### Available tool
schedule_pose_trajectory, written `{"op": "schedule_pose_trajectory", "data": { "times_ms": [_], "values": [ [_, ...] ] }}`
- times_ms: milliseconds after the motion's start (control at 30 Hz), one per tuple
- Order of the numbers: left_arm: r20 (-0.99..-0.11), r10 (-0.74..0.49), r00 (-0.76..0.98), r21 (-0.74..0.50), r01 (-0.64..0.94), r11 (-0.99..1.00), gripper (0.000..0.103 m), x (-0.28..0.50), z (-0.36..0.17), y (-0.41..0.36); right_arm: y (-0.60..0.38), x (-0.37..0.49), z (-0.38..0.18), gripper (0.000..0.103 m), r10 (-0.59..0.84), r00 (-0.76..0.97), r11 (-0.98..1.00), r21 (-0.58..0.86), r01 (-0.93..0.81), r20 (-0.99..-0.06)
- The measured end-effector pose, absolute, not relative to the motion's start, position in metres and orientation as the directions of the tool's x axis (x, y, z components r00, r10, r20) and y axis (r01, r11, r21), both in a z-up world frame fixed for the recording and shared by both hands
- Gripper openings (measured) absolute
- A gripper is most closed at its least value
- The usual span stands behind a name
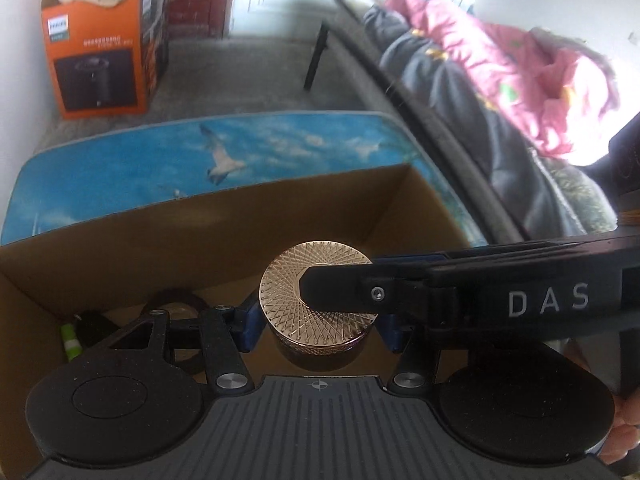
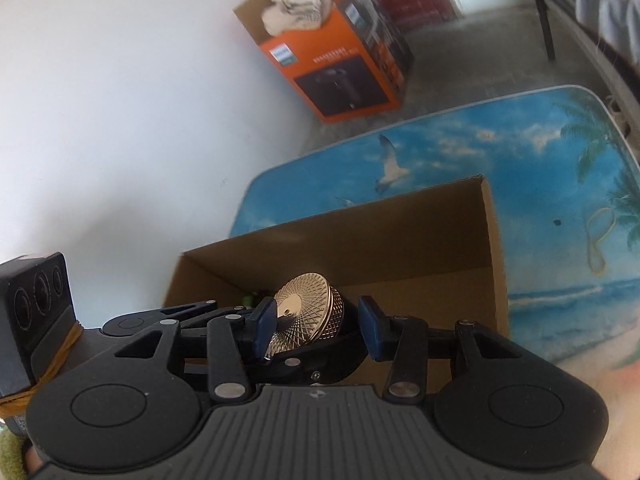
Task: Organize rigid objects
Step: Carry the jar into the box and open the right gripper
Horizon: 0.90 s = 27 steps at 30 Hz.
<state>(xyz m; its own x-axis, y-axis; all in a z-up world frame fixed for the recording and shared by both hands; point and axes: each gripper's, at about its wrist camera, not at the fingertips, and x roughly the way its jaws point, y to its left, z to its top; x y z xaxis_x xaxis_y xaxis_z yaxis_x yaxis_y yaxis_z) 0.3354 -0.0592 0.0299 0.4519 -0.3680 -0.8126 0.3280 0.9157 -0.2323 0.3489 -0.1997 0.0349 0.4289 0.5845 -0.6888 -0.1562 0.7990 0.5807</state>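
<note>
Over the box my left claw grips the gold jar; my right claw also pinches it. Uneven release could tip it.

The left gripper points steeply down, its blue pads pressed on the sides of a round gold jar. The right gripper reaches across from the right, one finger lying over the jar's lid.
</note>
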Motion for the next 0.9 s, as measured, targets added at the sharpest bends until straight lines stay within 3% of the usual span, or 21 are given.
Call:
{"op": "schedule_pose_trajectory", "data": {
  "times_ms": [500,767,900],
  "values": [
    [-0.869,-0.324,0.375,-0.237,0.258,0.937,0.058,0.374,0.001,-0.059,-0.178,0.381,0.022,0.046,0.526,0.384,0.85,0.477,-0.221,-0.759],
    [-0.857,-0.347,0.381,-0.256,0.271,0.928,0.076,0.369,0.008,-0.062,-0.179,0.372,0.033,0.046,0.536,0.413,0.844,0.476,-0.247,-0.737],
    [-0.834,-0.37,0.408,-0.268,0.286,0.92,0.078,0.358,0.028,-0.057,-0.189,0.353,0.057,0.046,0.569,0.459,0.821,0.504,-0.268,-0.682]
  ]
}}
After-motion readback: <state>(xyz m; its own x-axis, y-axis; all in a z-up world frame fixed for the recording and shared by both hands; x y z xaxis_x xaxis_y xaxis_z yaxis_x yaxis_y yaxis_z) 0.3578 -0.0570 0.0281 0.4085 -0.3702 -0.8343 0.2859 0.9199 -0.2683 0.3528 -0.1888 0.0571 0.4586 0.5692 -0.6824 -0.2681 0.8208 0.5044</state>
